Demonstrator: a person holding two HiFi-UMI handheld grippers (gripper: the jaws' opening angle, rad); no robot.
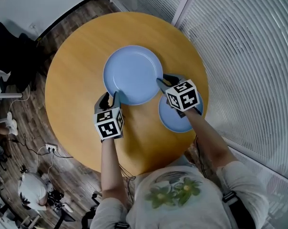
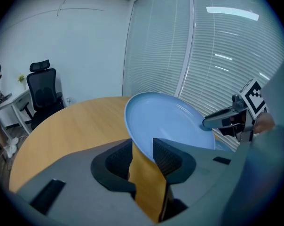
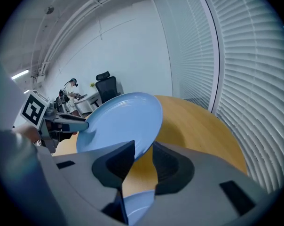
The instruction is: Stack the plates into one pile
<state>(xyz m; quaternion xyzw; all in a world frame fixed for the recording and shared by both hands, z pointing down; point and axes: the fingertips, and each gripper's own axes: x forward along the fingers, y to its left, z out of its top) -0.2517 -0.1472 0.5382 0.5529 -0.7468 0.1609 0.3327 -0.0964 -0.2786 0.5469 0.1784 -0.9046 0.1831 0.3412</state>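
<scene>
A large light-blue plate hangs tilted over the round wooden table, held at two points on its rim. My left gripper is shut on its near-left rim; in the left gripper view the plate edge runs between the jaws of the left gripper. My right gripper is shut on the right rim, and the plate rim sits between the jaws of the right gripper. A smaller blue plate lies flat on the table under the right gripper, partly hidden by it.
A wall of white blinds runs close along the table's right side. A black office chair and a desk stand by the far wall. Cables and a power strip lie on the wood floor to the left.
</scene>
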